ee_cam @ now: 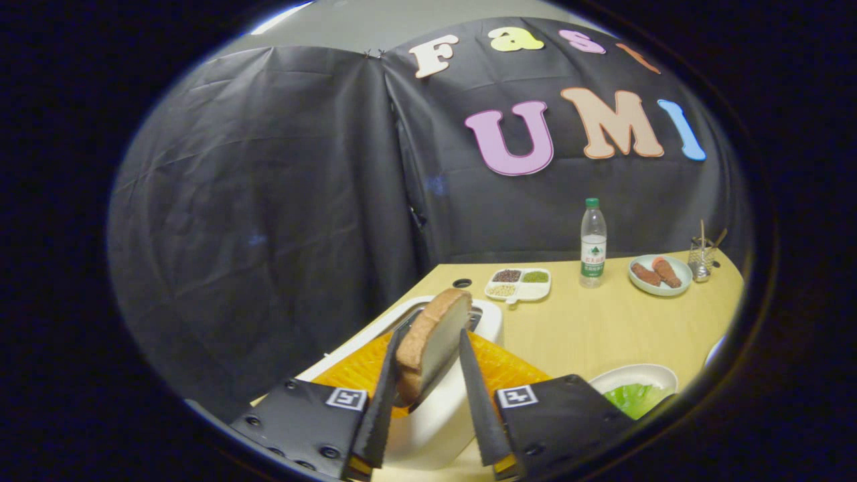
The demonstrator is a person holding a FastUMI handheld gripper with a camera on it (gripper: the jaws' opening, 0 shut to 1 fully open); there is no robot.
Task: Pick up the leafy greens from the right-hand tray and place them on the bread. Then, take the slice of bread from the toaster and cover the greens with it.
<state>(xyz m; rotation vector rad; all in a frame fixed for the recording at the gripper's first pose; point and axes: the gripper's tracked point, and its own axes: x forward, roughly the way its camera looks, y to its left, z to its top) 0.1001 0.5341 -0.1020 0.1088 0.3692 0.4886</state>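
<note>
One slice of bread (432,341) stands between the fingers of the gripper (428,375) in the lower middle of the frame, its crust up and its lower end at or just above the slot of the white toaster (438,415). The fingers stand close at either side of the slice. Whether both actually press on it I cannot tell from where I stand, for the right finger seems to show a sliver of gap.

If the hold is that loose, the slice could slip back into the slot or topple onto the orange mat (509,368) under the toaster as it is lifted. Squeeze harder and soft bread may crush or tear. The slice also leans, so a quick swing could twist it free.

Leafy greens (636,398) lie in a white dish (633,371) at lower right, just beyond the right finger. I cannot make out bread under them, so a mislaid cover is another risk. The bench (602,321) carries other things farther back.
</note>
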